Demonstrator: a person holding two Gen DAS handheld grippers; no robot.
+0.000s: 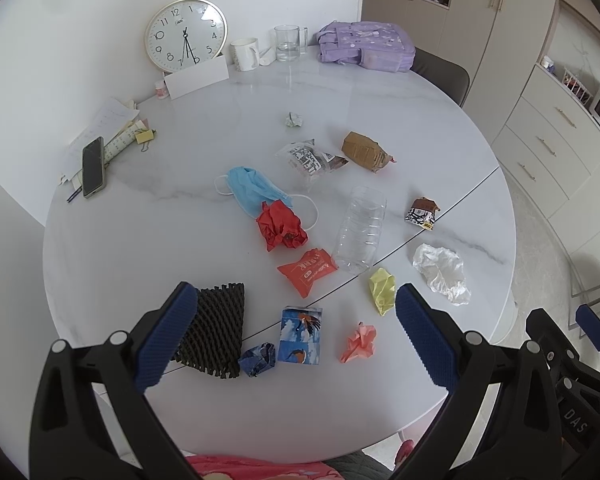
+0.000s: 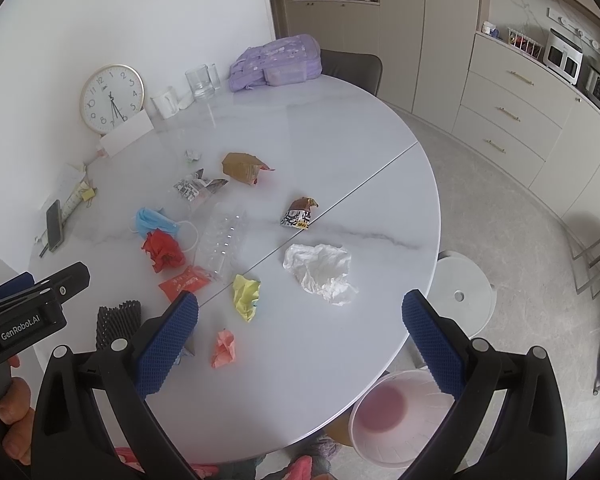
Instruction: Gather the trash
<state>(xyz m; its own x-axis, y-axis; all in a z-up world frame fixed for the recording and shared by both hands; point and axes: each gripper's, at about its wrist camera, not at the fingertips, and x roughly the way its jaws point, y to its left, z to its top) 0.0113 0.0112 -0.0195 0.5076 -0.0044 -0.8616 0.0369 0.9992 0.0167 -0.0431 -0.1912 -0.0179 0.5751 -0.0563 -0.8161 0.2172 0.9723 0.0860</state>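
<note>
Both grippers hang spread wide and empty over the near edge of the round table (image 2: pixel 380 152), nothing between the fingers of either. I have the left gripper (image 1: pixel 296 336) above the near-left cluster: the bird-print box (image 1: pixel 301 336) sits almost dead between its fingertips, the black foam net (image 1: pixel 216 332) just left of that. My right gripper (image 2: pixel 300 338) frames the pink paper wad (image 2: pixel 224 349) a little left of centre, with the yellow wrapper (image 2: pixel 247 296) just beyond and the white tissue (image 2: pixel 320 270) farther right. What matters most, I judge, is the pink-bottomed bin (image 2: pixel 396 416): it stands below the near-right table edge, right under the right gripper, so that arm has the shorter carry. The clear bottle (image 2: pixel 222 240) lies with its long axis running near to far
</note>
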